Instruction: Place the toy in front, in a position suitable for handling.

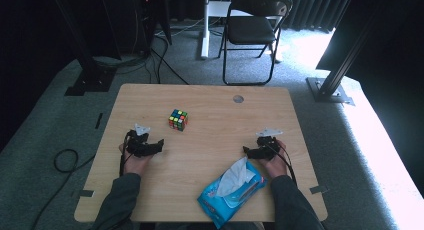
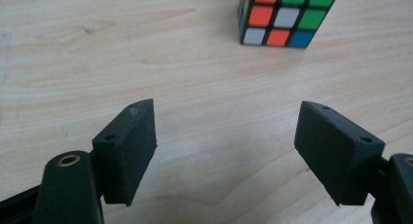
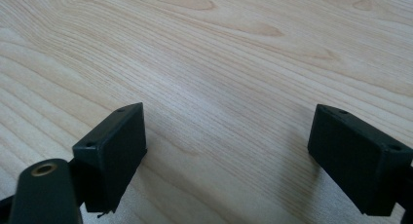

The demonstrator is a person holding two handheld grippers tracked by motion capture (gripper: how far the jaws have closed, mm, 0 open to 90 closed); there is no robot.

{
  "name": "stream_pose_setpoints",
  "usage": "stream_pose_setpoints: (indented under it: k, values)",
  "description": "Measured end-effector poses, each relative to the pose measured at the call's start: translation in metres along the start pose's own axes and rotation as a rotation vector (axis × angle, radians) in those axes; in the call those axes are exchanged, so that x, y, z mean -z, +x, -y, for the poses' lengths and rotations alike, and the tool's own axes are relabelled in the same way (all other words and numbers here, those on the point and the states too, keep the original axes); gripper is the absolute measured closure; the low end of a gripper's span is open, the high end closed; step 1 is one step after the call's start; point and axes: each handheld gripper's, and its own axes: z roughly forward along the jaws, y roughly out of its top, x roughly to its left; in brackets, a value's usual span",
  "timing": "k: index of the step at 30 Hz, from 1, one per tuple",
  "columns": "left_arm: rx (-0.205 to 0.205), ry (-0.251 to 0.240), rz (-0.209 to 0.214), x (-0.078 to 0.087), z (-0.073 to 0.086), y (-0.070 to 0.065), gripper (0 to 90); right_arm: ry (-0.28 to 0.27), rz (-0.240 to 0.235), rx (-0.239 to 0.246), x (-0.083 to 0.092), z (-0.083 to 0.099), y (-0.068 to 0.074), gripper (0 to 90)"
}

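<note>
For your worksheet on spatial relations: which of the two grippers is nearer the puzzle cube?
The left gripper: the puzzle cube lies just beyond its open jaws; the right gripper sits by the wet-wipes pack.

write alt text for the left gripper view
The left hand-held gripper hovers open over a light wooden table, with nothing between its two black jaws. A scrambled puzzle cube sits on the table ahead, slightly right of centre.

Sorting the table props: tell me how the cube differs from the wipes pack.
The cube is small, blocky and many-coloured; the wipes pack is larger, flat and blue. The cube sits past mid-table, ahead of the left gripper; the pack lies at the near edge beside the right gripper. A white wipe sticks out of the pack; the cube is closed. Both rest ungripped on the table.
</note>
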Motion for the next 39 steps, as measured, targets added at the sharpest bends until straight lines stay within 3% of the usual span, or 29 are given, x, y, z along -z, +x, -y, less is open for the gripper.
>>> stream_pose_setpoints:
  k: [13,28,39]
  values:
    - [-0.009,-0.005,-0.019,-0.003,-0.014,-0.002,24.1,0.000,0.000,0.000,0.000,0.000,0.000,13.6]
    - [-0.051,-0.054,0.005,-0.012,-0.039,-0.018,21.7,0.000,0.000,-0.001,0.000,0.000,0.000,13.6]
    - [-0.055,-0.035,0.023,-0.028,-0.048,-0.027,19.8,0.000,0.000,-0.001,0.000,0.000,0.000,13.7]
